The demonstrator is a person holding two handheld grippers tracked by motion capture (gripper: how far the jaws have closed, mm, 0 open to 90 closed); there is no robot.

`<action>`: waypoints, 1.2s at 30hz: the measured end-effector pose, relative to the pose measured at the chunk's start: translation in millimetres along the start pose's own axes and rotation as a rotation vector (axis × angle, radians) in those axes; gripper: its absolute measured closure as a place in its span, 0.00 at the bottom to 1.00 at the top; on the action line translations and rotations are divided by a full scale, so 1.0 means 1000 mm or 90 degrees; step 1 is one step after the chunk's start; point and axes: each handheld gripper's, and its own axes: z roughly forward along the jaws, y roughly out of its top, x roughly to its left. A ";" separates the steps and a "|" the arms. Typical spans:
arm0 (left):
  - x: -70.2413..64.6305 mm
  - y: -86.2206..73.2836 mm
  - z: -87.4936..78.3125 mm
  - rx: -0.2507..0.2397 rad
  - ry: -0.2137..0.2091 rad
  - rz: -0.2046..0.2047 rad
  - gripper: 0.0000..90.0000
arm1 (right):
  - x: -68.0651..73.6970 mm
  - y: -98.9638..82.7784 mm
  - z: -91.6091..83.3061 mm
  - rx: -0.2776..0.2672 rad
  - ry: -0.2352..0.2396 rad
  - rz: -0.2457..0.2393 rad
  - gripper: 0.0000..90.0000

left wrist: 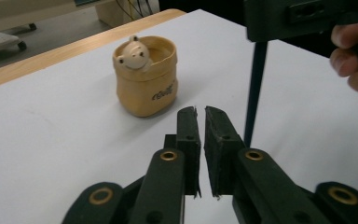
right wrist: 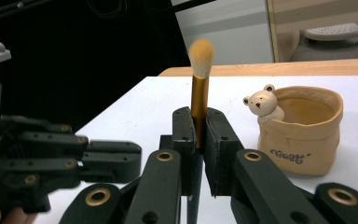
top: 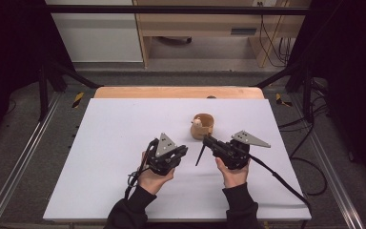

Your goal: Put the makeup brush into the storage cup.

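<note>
The right hand-held gripper (right wrist: 196, 123) clamps the brush (right wrist: 199, 79); the left hand-held gripper (left wrist: 201, 128) is closed, empty. Keep the brush upright above the bear pot (right wrist: 303, 135) near the bench's far edge.

Black sleeves; black gripper (left wrist: 200, 112), brass-ringed pivots, grey plate.

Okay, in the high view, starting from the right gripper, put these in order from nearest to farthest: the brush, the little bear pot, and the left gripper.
1. Brush: clamped in the right gripper, handle hanging down.
2. Bear pot: just beyond the jaws, toward the table's far edge.
3. Left gripper: across to the left, past the brush handle.
</note>
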 end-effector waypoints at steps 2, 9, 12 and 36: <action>0.004 0.000 -0.004 0.004 0.005 0.004 0.88 | -0.001 0.001 -0.001 0.003 0.000 -0.010 0.93; 0.016 -0.004 -0.014 0.019 0.017 0.015 0.73 | -0.002 0.004 -0.005 0.003 -0.002 -0.039 0.93; 0.022 -0.009 -0.020 0.021 0.018 0.010 0.68 | -0.003 0.006 -0.007 0.002 0.000 -0.047 0.93; 0.070 -0.055 -0.046 0.048 0.064 -0.053 0.32 | -0.014 0.030 -0.017 -0.003 -0.028 -0.100 0.93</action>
